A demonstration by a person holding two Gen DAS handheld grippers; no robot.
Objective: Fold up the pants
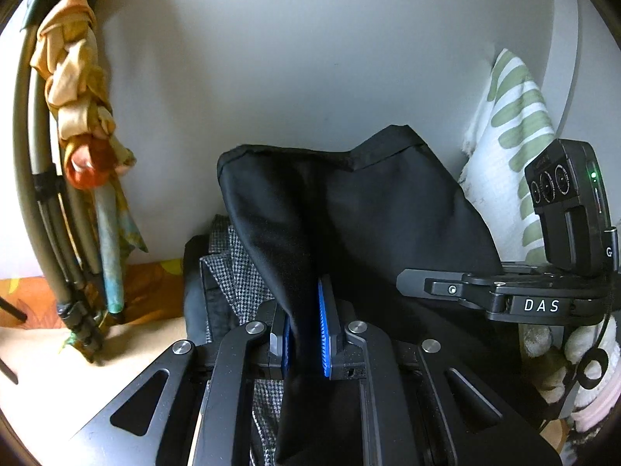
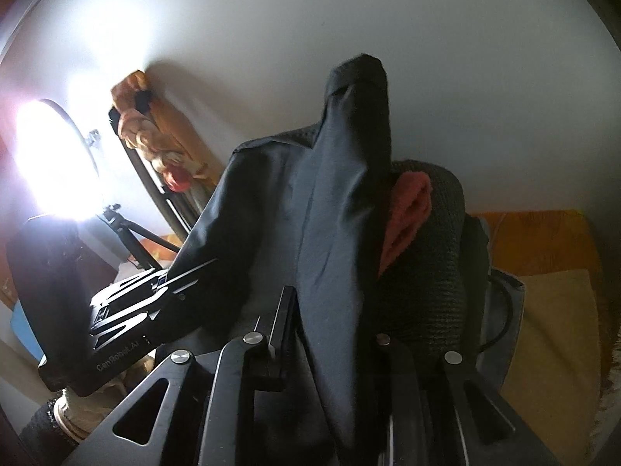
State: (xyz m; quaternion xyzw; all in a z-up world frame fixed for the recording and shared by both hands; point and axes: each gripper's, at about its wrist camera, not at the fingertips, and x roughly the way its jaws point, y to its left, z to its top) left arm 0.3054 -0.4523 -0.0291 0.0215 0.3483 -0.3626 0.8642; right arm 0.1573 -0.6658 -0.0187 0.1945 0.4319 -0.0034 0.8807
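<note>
1. Left wrist view: the left gripper pinches a fold of the black woven fabric pants, held above a houndstooth garment pile near the bed's wall edge.
2. Right wrist view: the right gripper apparently clamps the pants too; mid-fold carry, next lower evenly.

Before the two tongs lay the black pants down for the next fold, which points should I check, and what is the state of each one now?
1. Left tongs closed on the black pants: ok, the blue pads pinch the cloth.
2. Right tongs holding the pants: ok, the cloth runs between the fingers, though the right finger is hidden.
3. Cloth between both grips smooth: not ok, it hangs bunched and creased.
4. Landing place free: not ok, a checked garment lies under the pants.
5. Side clearance: cannot tell, the striped pillow and the dark knit garment stand close.
</note>
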